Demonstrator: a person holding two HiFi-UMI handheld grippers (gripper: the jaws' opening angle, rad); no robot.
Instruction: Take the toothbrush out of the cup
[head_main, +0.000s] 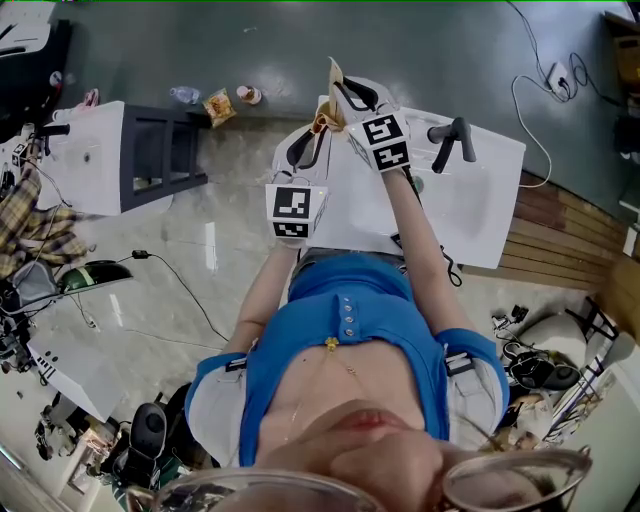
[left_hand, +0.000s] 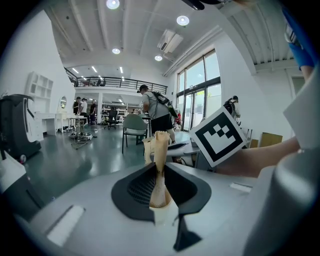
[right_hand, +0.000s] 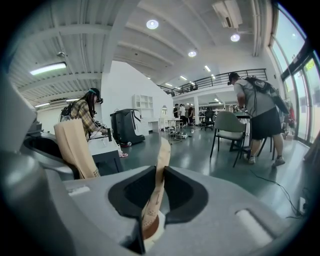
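No cup or bare toothbrush shows in any view. My left gripper (head_main: 316, 128) is shut on a tan paper strip (left_hand: 160, 150) that stands upright between its black pads (left_hand: 142, 187). Just beyond it and to its right in the head view, my right gripper (head_main: 342, 92) is shut on a second tan strip (right_hand: 161, 160), printed and leaning slightly. Its tip (head_main: 334, 73) pokes past the jaws. In the right gripper view the left gripper's strip (right_hand: 75, 147) stands at the left. I cannot tell whether the two strips are joined. Both grippers hover over the white sink counter (head_main: 480, 190).
A black faucet (head_main: 455, 135) rises from the counter right of the grippers. A white cabinet (head_main: 90, 155) and a black shelf (head_main: 160, 150) stand to the left, with snack packets (head_main: 218, 105) on the floor. Cables trail across the floor. People and a chair (right_hand: 227, 127) are farther off.
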